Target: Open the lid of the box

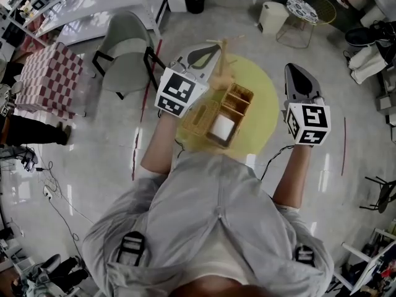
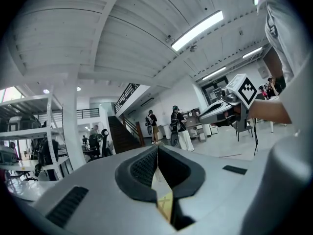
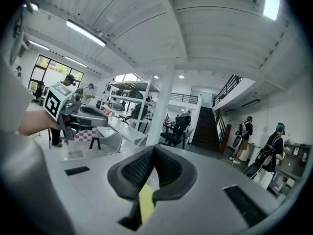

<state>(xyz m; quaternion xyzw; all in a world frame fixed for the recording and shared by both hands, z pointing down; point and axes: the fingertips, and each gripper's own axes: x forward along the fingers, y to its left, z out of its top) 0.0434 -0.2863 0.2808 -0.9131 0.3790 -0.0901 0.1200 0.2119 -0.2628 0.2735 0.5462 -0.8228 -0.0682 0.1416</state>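
yellow table (image 1: 266, 113) carries the box (image 1: 238, 101), which lies low between the two grippers in the head view, touched by neither. left gripper (image 1: 207, 54): jaws pressed together, nothing between them, pointing across the room, not at the box. box: woven, with open compartments on its right part and a flat woven panel (image 1: 199, 119) on its left, possibly the lid; whether that panel is laid back or covers a section cannot be told. right gripper (image 1: 294, 73): jaws likewise closed and empty. judgement: lower one gripper, part its jaws and take the lid's free edge. steady the box with the other and swing slowly, lest so light a box slide or tip.
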